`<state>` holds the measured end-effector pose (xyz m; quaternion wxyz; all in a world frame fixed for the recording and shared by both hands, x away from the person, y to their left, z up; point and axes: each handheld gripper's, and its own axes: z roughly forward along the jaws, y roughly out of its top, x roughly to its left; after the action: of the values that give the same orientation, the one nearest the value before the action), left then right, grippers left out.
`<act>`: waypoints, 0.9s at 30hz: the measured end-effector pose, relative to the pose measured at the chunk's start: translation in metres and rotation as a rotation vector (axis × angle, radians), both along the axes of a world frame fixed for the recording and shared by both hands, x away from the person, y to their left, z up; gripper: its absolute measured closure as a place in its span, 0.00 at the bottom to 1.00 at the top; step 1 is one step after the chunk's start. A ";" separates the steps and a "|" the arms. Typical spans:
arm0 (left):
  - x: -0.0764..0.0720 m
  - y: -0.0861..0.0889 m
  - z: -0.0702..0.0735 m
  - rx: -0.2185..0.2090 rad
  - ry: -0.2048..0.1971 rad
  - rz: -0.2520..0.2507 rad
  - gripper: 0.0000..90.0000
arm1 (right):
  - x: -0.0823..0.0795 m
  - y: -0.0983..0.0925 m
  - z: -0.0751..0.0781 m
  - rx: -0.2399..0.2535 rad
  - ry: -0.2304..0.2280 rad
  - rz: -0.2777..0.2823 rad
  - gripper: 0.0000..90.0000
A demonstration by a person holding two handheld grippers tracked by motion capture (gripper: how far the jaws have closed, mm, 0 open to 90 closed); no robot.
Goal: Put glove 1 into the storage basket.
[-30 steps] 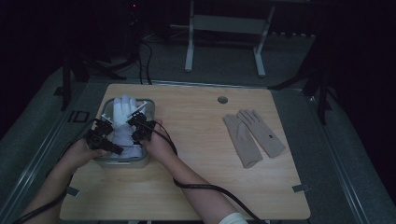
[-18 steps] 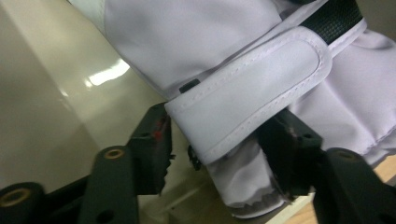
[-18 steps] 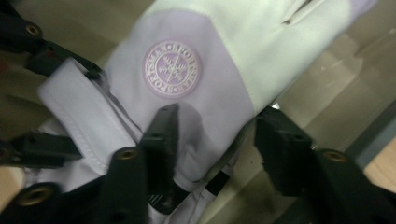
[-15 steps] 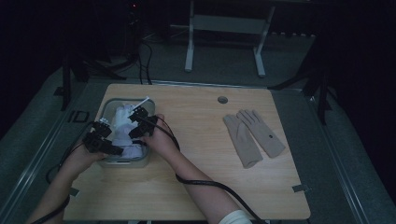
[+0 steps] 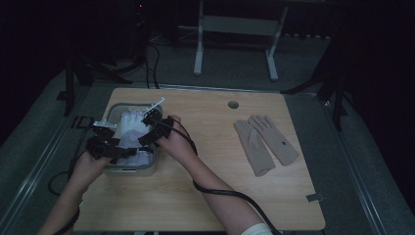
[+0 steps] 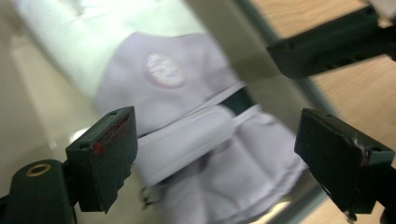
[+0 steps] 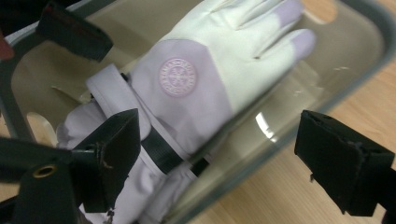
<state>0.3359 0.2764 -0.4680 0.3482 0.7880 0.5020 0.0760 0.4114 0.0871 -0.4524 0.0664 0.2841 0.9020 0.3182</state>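
Both claws hang over the tray at the table's left: the left gripper [image 5: 128, 152] has just been opening its jaws, wide now, nothing pinched, the lilac-and-white glove [image 6: 187, 116] lying loose beneath them; the right gripper [image 5: 148, 128] has likewise just been opening, jaws wide above that glove. It rests inside the clear tray [image 5: 113, 113]; well apart to the right, a beige pair of gloves [image 5: 264, 143] lies flat on the wooden table [image 5: 205, 196].

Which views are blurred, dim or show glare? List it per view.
High view: dim, dark surroundings, table evenly lit, sharp. Left gripper view: white and lilac glove soft with blur, tongs sharper. Right gripper view: glove badge readable, glare streak on the clear bin rim.
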 end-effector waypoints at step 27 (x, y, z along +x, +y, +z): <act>-0.019 -0.089 -0.004 -0.055 -0.177 -0.171 0.14 | -0.016 -0.105 0.014 0.029 -0.089 -0.084 0.16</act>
<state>0.3171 0.1874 -0.4716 0.4176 0.8084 0.4023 0.1014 0.3956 -0.0182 -0.4388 0.1155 0.3082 0.8808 0.3403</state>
